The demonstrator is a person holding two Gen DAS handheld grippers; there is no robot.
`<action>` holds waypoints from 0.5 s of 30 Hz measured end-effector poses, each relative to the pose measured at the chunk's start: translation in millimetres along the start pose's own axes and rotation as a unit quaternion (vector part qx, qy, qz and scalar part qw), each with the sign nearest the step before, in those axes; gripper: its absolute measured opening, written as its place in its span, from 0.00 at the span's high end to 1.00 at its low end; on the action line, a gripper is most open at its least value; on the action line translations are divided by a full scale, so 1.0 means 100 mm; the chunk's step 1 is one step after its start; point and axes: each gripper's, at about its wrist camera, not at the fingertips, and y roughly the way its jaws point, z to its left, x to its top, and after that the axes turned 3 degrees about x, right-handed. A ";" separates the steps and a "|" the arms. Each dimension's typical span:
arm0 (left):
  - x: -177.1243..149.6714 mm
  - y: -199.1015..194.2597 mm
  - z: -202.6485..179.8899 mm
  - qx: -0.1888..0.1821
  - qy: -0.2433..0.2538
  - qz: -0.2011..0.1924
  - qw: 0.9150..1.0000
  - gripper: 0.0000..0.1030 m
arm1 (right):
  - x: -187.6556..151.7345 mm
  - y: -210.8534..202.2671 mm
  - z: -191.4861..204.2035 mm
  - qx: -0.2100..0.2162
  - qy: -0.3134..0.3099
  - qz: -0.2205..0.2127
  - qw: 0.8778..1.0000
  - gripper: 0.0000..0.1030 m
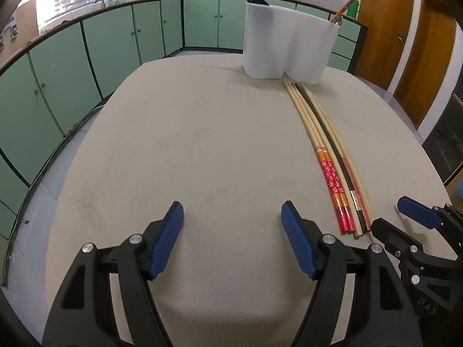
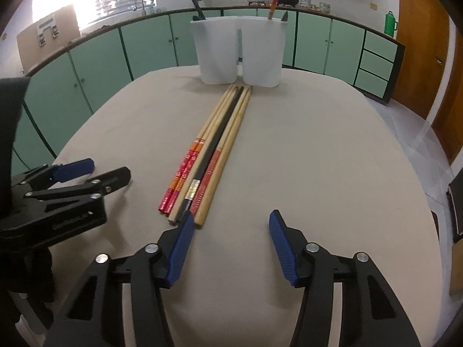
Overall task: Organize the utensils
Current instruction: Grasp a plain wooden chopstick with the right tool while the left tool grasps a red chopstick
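- Kitchen; beige bench [image 2: 318, 150] carries chopsticks [image 2: 208, 159] bundled, tips toward far white holder [image 2: 240, 52].
- Right gripper [image 2: 230, 225]: jaws part-open, empty, left pad at chopstick ends; closing risks scattering them.
- Left gripper [image 1: 233, 217]: jaws wide, empty.

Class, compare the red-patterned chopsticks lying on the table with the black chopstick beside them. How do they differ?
The red-patterned chopsticks have pale wooden shafts with red flowered ends and orange bands; the black chopstick is dark along its length with a shiny band. The red-patterned chopsticks form the bundle's edge; the black chopstick lies mid-bundle. Both lie flat, tips toward the white holder.
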 end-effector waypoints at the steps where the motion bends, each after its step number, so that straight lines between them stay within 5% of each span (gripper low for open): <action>1: 0.00 0.01 0.00 0.000 -0.001 0.001 1.000 0.34 | 0.00 0.01 0.01 0.000 -0.002 0.001 1.000 0.50; 12: 0.02 0.04 -0.03 0.005 0.006 0.004 1.000 0.33 | 0.01 0.00 -0.09 -0.009 0.017 0.002 1.000 0.53; 15: 0.02 0.04 -0.03 0.005 0.006 0.004 1.000 0.33 | 0.02 0.03 -0.05 -0.007 0.010 0.004 1.000 0.61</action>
